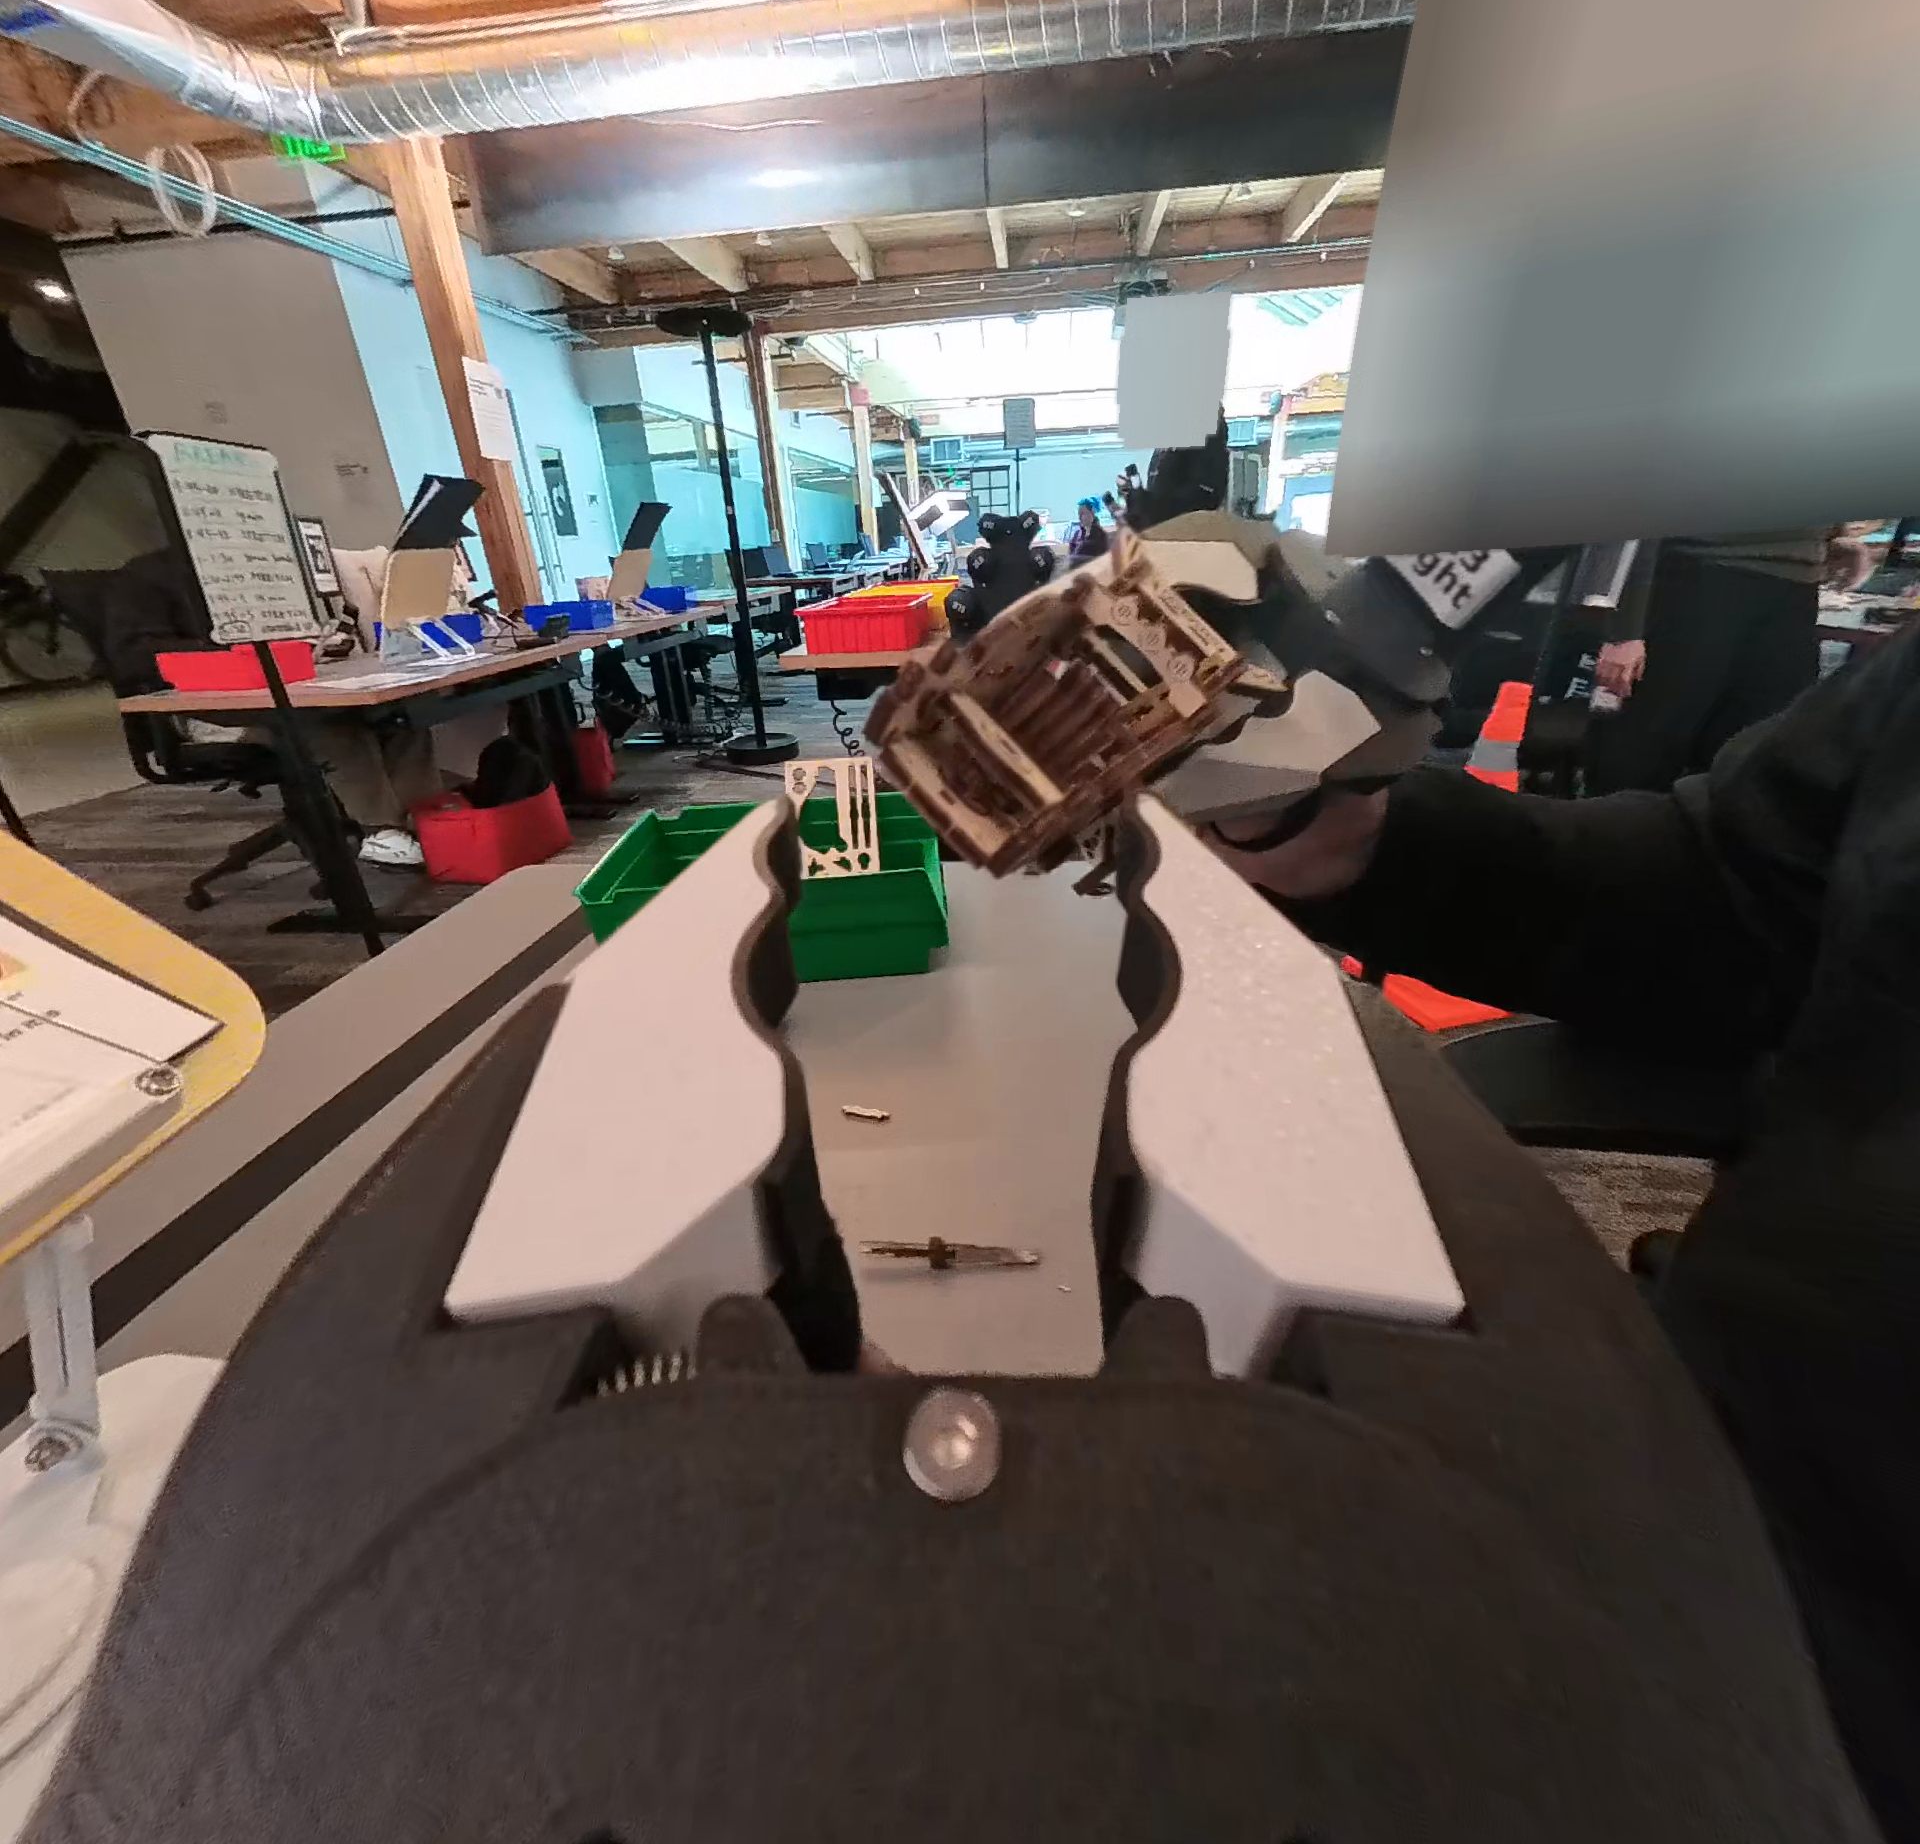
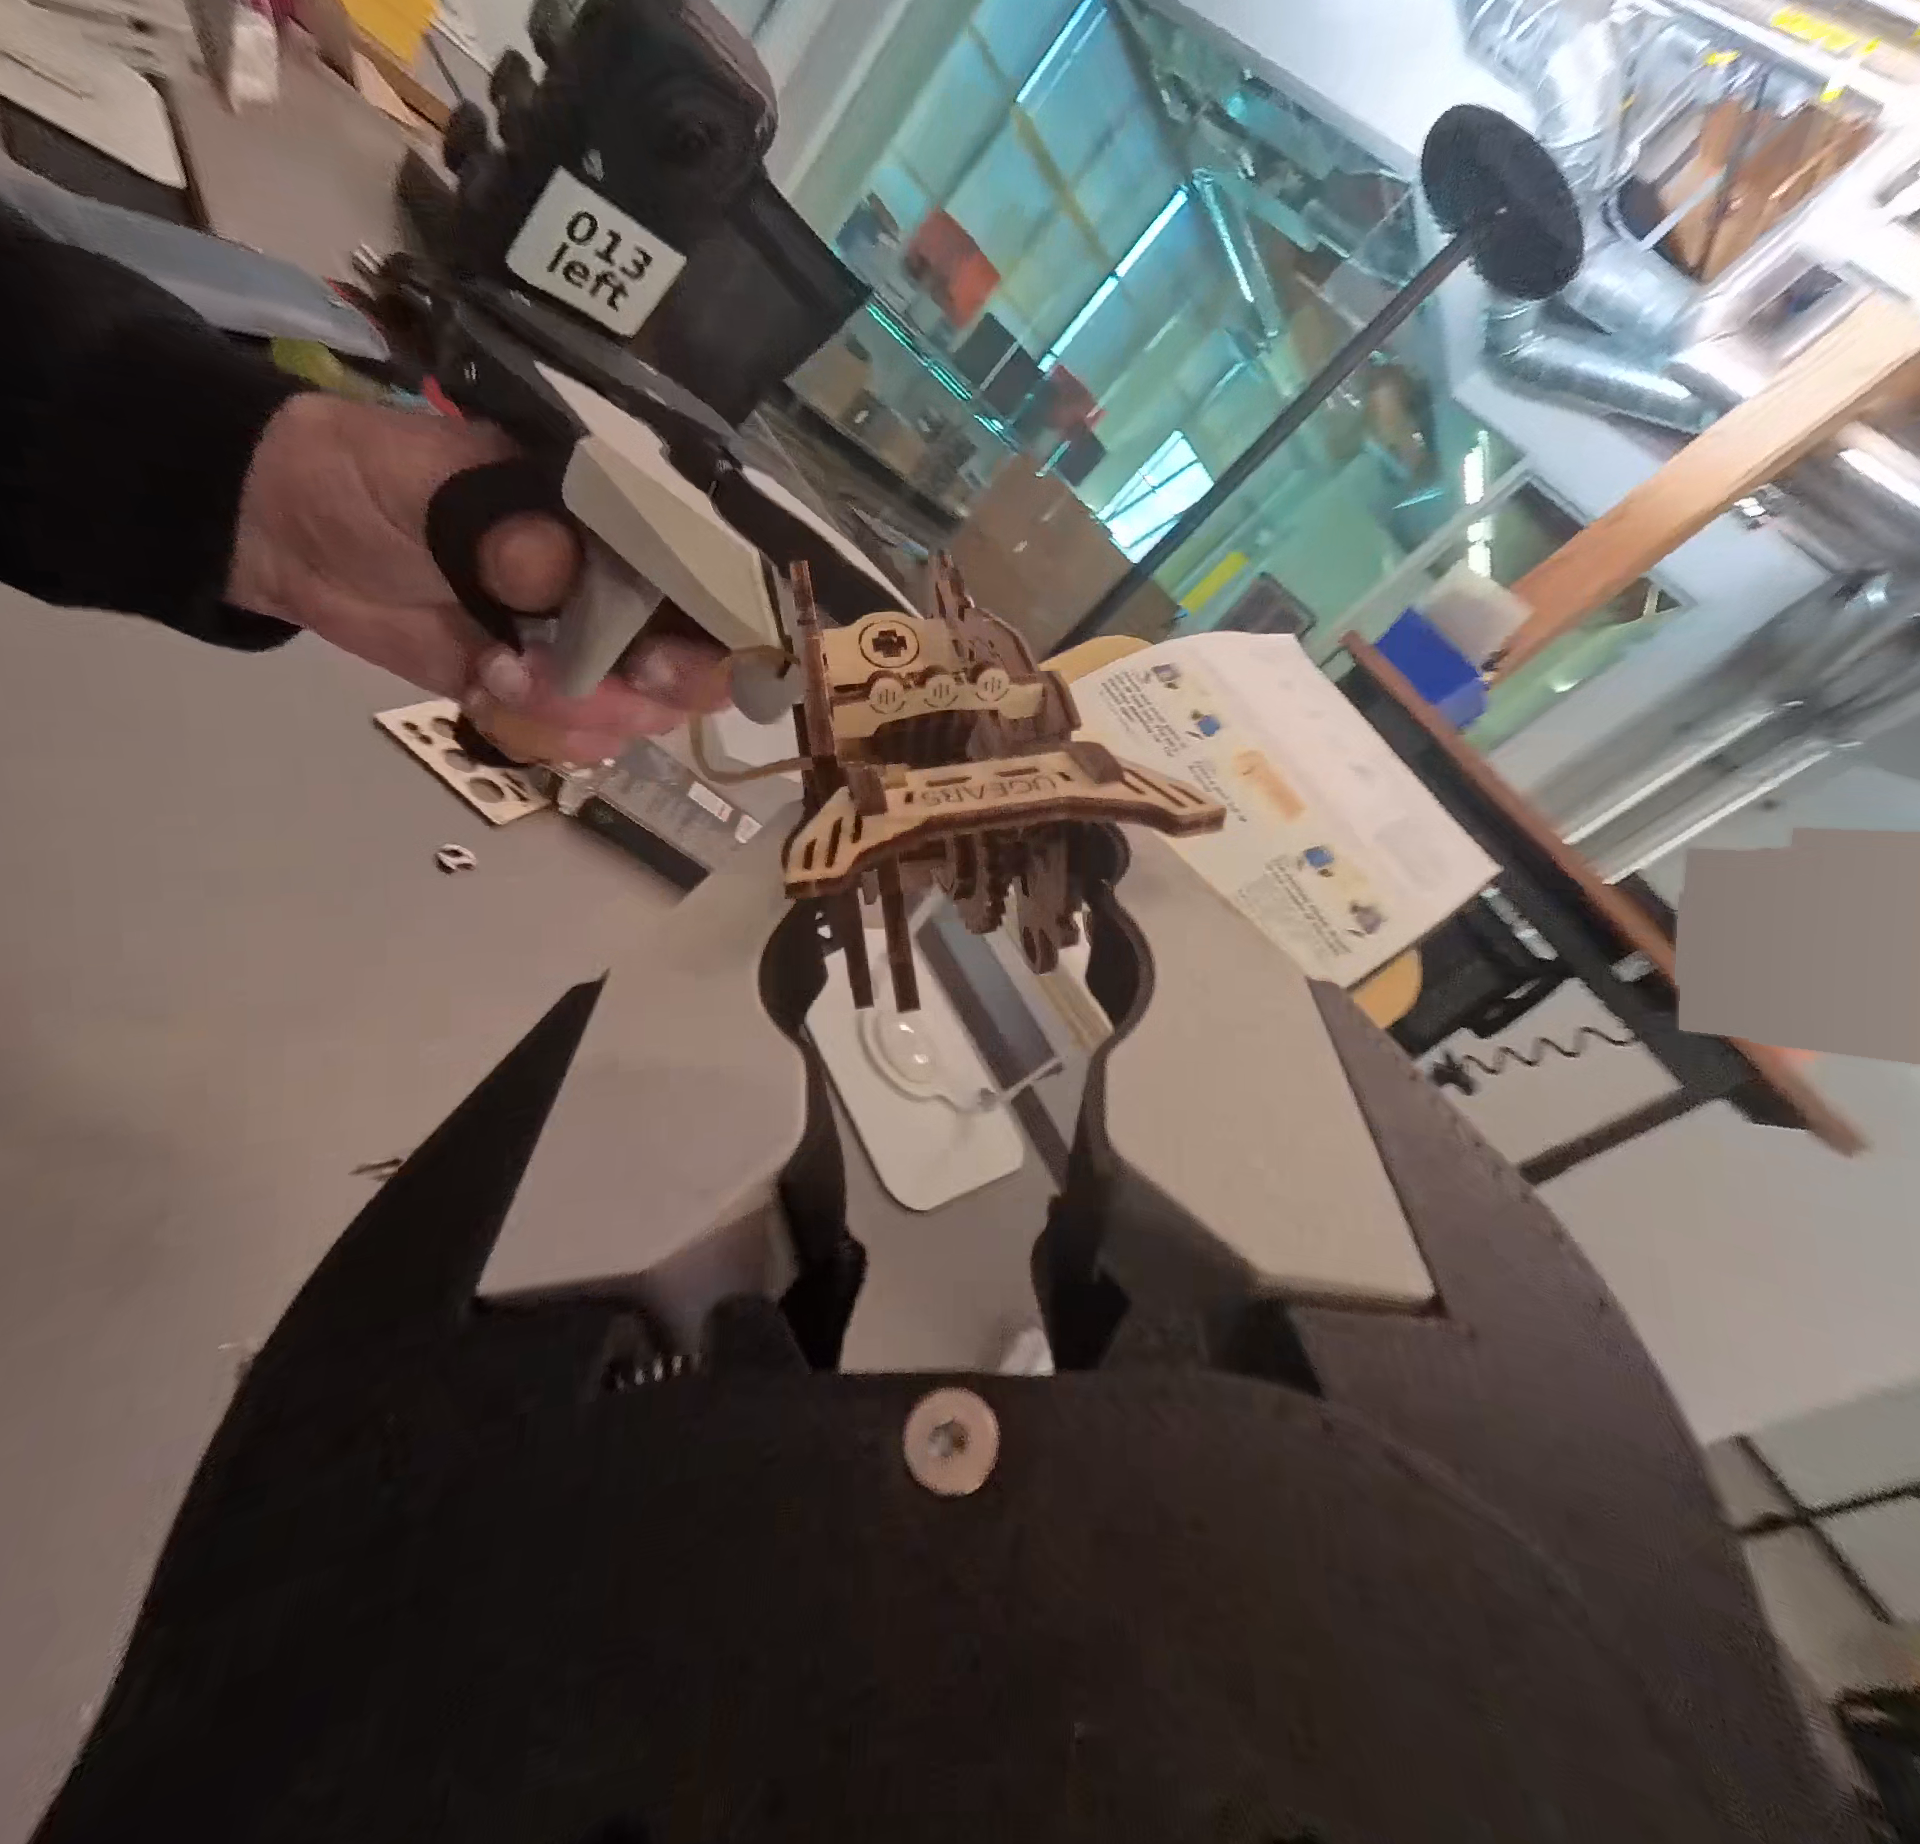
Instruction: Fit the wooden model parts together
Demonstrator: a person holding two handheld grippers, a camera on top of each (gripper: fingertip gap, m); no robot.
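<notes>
The half-built wooden model [image 2: 935,807], pale plates over dark gears and slats, is held above the grey table [image 1: 997,1015]. My right gripper [image 2: 956,927] is shut on its underside, with both pads against the dark lower parts. In the left wrist view the model [image 1: 1049,724] hangs at the upper right between the right gripper's white fingers [image 1: 1320,719]. My left gripper [image 1: 956,833] is open with nothing between its pads, and its right fingertip [image 1: 1143,838] sits just under the model's lower corner. In the right wrist view one of its fingers [image 2: 675,558] reaches the model's left side.
A green bin [image 1: 862,921] with a cut-out wooden sheet [image 1: 836,818] standing in it is ahead. Two small wooden parts [image 1: 945,1254] [image 1: 864,1114] lie on the table. An instruction sheet [image 2: 1278,786] on a stand, a punched parts sheet [image 2: 457,755] and a white plate [image 2: 935,1098] are nearby. Tip to tip, the grippers are about 4 cm apart.
</notes>
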